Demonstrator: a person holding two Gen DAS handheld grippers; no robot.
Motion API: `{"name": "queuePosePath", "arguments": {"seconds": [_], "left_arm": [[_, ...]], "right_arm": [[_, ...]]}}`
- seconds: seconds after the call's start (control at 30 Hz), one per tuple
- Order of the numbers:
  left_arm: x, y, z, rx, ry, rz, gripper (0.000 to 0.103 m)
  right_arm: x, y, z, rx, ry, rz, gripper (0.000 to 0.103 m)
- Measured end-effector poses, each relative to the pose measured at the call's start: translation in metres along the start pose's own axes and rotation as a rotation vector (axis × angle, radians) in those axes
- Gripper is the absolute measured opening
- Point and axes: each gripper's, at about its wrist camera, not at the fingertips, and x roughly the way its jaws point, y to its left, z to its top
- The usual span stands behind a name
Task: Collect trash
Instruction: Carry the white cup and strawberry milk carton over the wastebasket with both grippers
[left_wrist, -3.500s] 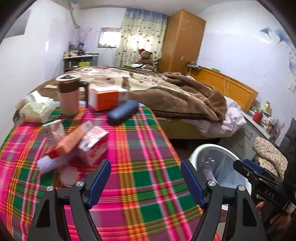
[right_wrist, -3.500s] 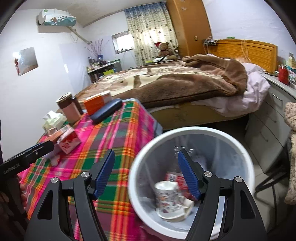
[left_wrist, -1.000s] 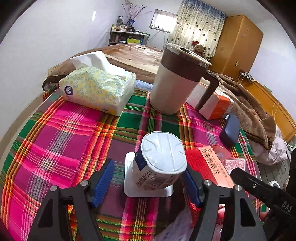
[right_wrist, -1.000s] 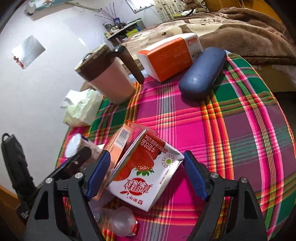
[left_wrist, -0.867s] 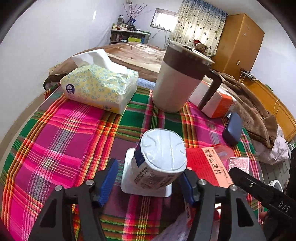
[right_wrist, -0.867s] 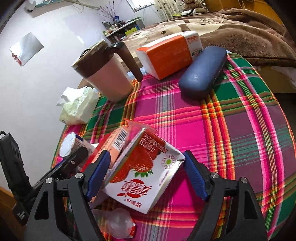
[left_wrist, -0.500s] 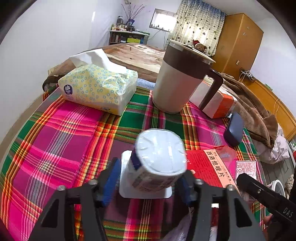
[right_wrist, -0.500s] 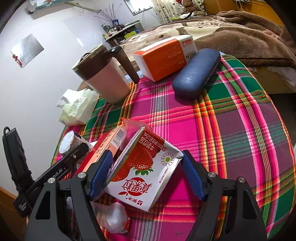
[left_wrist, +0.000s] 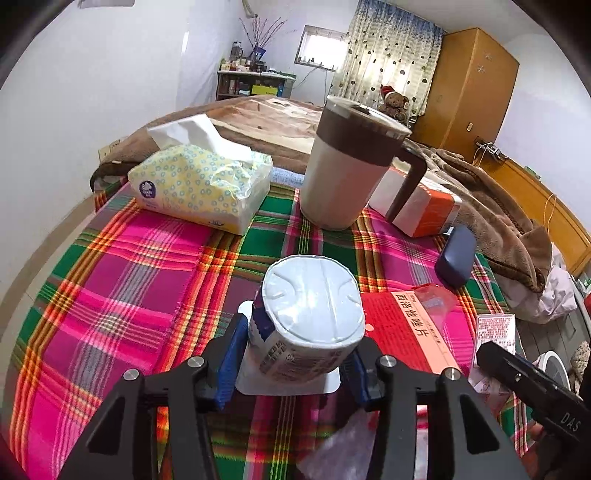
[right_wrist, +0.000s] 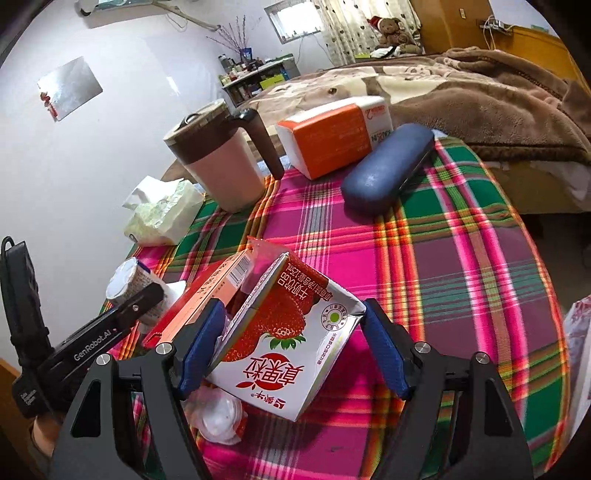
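Left gripper (left_wrist: 293, 354), jaws just closed onto the yogurt cup (left_wrist: 308, 325) at lower centre: lift straight, clear of the red box (left_wrist: 402, 328), while the right gripper (right_wrist: 291, 354) closes on the strawberry milk carton (right_wrist: 288, 332).

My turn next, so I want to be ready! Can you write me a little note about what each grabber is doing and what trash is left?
Left gripper: just closed, pads pressing the white yogurt cup.
Right gripper: just closed a little around the strawberry milk carton; whether it grips cannot be told.
Both still sit on the plaid table.
Also left: the red box and the crumpled plastic bottle.
The mug, tissues and blue case look like keepers.
Nothing is lifted yet.
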Motion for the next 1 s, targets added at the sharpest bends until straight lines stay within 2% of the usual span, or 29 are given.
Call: {"name": "queuePosePath", "arguments": {"seconds": [0.33, 0.6, 0.7, 1.0], "left_arm": [[-0.044, -0.02, -0.01, 0.035, -0.053, -0.026, 0.049], [-0.075, -0.031, -0.016, 0.042, -0.09, -0.015, 0.049], [-0.088, -0.042, -0.02, 0.078, -0.109, -0.012, 0.049], [-0.11, -0.086, -0.04, 0.147, -0.11, -0.081, 0.049]], "right_arm": [[-0.037, -0.009, -0.002, -0.019, -0.063, -0.017, 0.077], [-0.064, -0.023, -0.007, -0.007, -0.096, -0.017, 0.077], [-0.076, -0.028, -0.008, -0.009, -0.114, -0.02, 0.077], [-0.11, -0.048, -0.015, -0.011, -0.159, -0.039, 0.077]]}}
